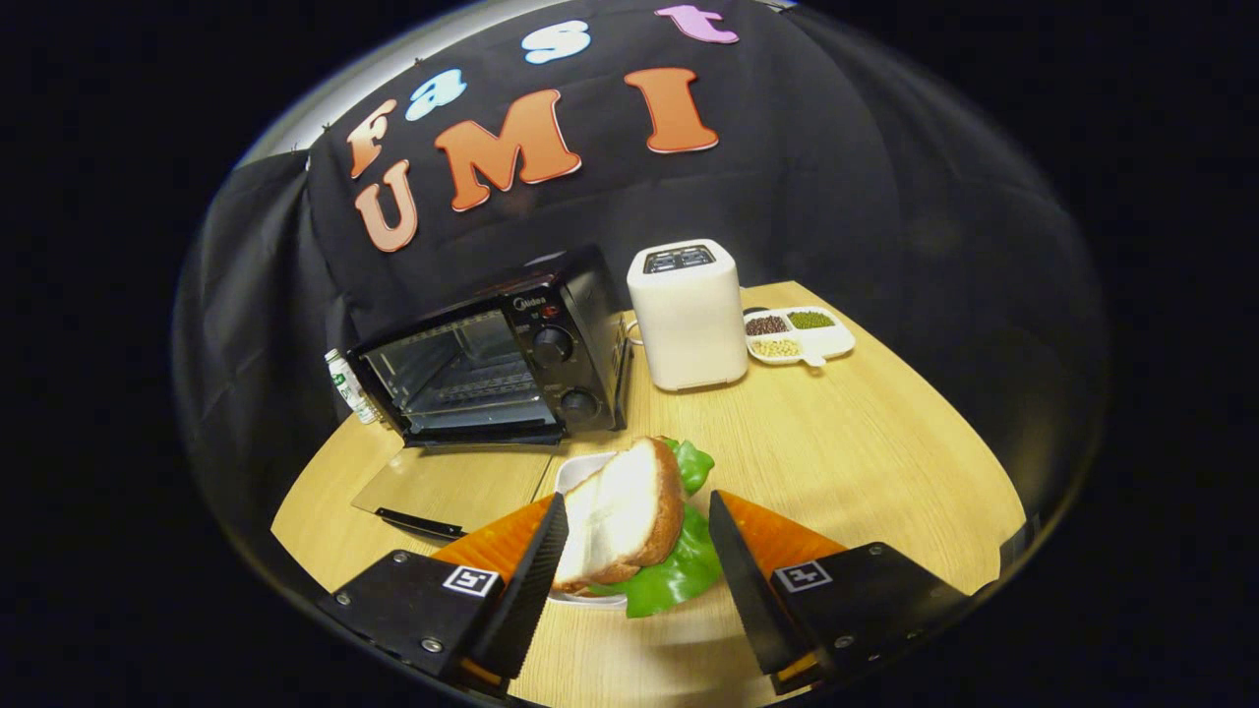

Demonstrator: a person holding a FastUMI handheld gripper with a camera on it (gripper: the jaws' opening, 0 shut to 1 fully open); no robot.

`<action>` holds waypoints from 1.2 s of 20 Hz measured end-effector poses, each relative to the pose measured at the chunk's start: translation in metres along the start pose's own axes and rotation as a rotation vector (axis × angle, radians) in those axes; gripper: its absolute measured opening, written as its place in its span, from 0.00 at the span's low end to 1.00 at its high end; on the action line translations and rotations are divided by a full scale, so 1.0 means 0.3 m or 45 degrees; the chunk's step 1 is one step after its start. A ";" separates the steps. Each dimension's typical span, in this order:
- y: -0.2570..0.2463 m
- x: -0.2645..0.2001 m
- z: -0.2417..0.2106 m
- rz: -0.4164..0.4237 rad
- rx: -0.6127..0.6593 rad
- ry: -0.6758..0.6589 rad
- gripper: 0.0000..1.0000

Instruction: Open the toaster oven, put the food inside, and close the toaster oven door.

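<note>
A sandwich (622, 516) of white bread with green lettuce (679, 575) sits tilted on a small white plate (578, 472), between my fingers. My gripper (634, 541) is open around it. The left fingertip (547, 551) touches the bread; the right fingertip (726, 551) stands just off the crust, against the lettuce. Beyond the plate stands the black toaster oven (492, 359). Its glass door (443, 482) is folded down flat onto the wooden table (846, 442), and the wire rack inside is bare.
A white pop-up toaster (689, 315) stands right of the oven. A white divided dish of beans (797, 334) lies behind it to the right. A small bottle (346, 385) stands at the oven's left corner, near the table's edge.
</note>
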State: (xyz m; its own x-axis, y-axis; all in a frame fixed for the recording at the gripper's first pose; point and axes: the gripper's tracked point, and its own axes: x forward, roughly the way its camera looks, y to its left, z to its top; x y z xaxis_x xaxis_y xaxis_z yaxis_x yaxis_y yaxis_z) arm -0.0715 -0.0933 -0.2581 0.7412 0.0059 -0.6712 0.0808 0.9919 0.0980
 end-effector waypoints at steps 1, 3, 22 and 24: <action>-0.001 0.007 0.005 0.004 0.014 0.010 0.86; -0.019 0.031 0.009 0.005 0.038 0.031 0.87; -0.014 0.043 0.025 0.114 0.434 0.053 0.32; 0.001 0.012 0.062 0.127 0.461 0.012 0.32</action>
State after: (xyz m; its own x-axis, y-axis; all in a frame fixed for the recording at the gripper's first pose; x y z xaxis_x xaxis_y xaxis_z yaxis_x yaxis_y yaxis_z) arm -0.0565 -0.0953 -0.2469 0.7516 0.1031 -0.6515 0.2399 0.8774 0.4156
